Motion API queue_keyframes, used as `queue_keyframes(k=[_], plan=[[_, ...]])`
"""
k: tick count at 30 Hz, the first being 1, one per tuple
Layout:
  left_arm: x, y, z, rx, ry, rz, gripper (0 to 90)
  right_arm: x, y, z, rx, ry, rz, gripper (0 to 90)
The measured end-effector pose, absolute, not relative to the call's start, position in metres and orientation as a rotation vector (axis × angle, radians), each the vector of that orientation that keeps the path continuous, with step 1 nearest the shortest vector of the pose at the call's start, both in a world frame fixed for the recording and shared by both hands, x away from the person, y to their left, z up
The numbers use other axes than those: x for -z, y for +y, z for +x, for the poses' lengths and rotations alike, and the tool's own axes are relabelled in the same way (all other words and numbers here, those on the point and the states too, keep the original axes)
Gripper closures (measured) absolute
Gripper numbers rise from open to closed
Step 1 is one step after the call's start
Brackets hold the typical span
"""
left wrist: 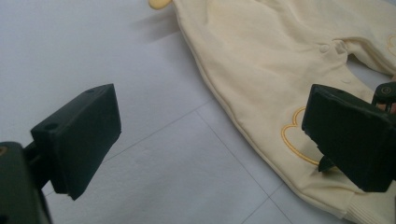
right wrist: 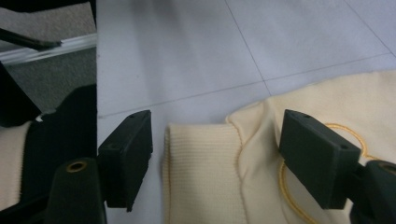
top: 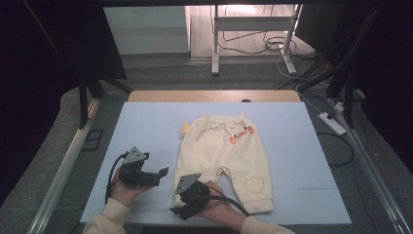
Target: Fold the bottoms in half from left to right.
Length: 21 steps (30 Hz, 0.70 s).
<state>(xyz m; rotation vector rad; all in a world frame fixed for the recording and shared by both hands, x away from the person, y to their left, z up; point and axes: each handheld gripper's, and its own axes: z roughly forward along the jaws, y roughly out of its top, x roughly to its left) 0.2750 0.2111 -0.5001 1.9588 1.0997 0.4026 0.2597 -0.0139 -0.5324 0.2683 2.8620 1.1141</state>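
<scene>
Pale yellow baby trousers (top: 224,151) lie flat on a light blue mat (top: 146,122), waistband away from me, with orange motifs near the waist and a stitched heart on each leg. My right gripper (top: 179,208) hovers low at the near left leg. In the right gripper view its jaws stand open on either side of the ribbed cuff (right wrist: 201,186), the right gripper (right wrist: 219,154) not pressing the cloth. To the left of the trousers, my left gripper (top: 163,172) is held over bare mat. The left gripper (left wrist: 210,140) is wide open with nothing in it, and the trousers (left wrist: 280,70) lie to its right.
The mat covers a wooden table (top: 214,95). A metal rail (top: 63,165) runs along the left side. On the floor to the right lies a white power strip (top: 332,123) with cables. White stand legs (top: 214,48) rise behind the table.
</scene>
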Motion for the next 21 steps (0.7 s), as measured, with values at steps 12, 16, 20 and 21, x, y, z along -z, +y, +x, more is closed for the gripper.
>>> queue_keyframes(k=[12, 16, 20, 21], plan=[[0.500, 0.212, 0.275, -0.402, 1.101, 1.955, 5.0, 0.527, -0.020, 0.264, -1.071, 2.818, 0.327, 73.1], [0.500, 0.211, 0.276, -0.400, 1.100, 1.957, 5.2, 0.523, -0.023, 0.264, -1.083, 2.824, 0.329, 74.6], [0.500, 0.210, 0.277, -0.401, 1.099, 1.955, 5.3, 0.519, -0.026, 0.264, -1.135, 2.817, 0.349, 75.1], [0.500, 0.209, 0.278, -0.399, 1.099, 1.954, 5.4, 0.517, -0.028, 0.263, -1.145, 2.812, 0.348, 75.2]])
